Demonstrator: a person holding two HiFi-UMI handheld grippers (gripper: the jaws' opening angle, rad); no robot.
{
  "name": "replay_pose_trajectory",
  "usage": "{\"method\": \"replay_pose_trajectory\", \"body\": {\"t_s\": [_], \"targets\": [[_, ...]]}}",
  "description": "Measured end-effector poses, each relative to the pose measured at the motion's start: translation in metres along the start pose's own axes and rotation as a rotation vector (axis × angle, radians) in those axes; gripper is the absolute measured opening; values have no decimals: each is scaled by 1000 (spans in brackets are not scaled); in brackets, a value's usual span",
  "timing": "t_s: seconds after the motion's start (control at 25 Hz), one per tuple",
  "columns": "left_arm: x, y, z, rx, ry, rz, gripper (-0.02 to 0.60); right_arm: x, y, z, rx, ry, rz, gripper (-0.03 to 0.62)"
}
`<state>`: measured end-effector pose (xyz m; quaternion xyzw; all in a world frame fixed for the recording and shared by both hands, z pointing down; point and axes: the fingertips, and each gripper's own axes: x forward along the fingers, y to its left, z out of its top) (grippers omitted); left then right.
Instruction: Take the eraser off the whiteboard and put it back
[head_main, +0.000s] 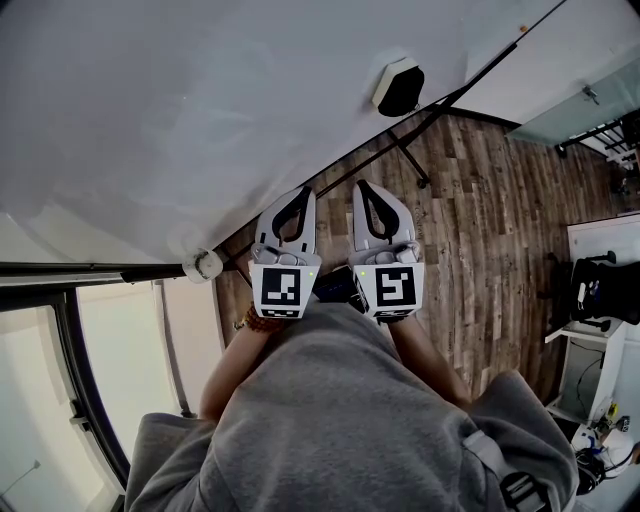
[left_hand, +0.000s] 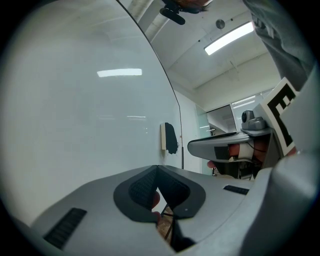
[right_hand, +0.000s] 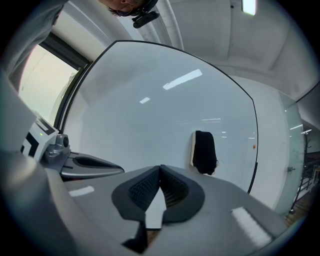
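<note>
The eraser (head_main: 399, 87), white-backed with a black felt face, clings to the whiteboard (head_main: 180, 120) near its right edge. It also shows in the left gripper view as the eraser (left_hand: 169, 138) and in the right gripper view as the eraser (right_hand: 203, 151), well ahead of the jaws. My left gripper (head_main: 299, 192) and right gripper (head_main: 361, 186) are held side by side in front of the board, short of the eraser. Both point level at the board. Left gripper (left_hand: 157, 169) has its pads touching, nothing between them. Right gripper (right_hand: 160, 169) is likewise shut and empty.
The whiteboard stands on a black stand (head_main: 405, 155) over a wooden floor (head_main: 480, 230). A window frame (head_main: 70, 330) lies at the left. White furniture (head_main: 600, 250) and a black item (head_main: 600, 290) stand at the right. The person's grey sleeves fill the bottom of the head view.
</note>
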<state>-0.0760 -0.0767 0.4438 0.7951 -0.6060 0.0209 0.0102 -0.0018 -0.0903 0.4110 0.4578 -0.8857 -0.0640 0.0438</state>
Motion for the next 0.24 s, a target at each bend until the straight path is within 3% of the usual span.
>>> {"method": "replay_pose_trajectory", "body": {"t_s": [0.24], "targets": [[2, 0, -1, 4, 4, -1, 6, 1, -6, -1, -5, -3, -9, 12]]}}
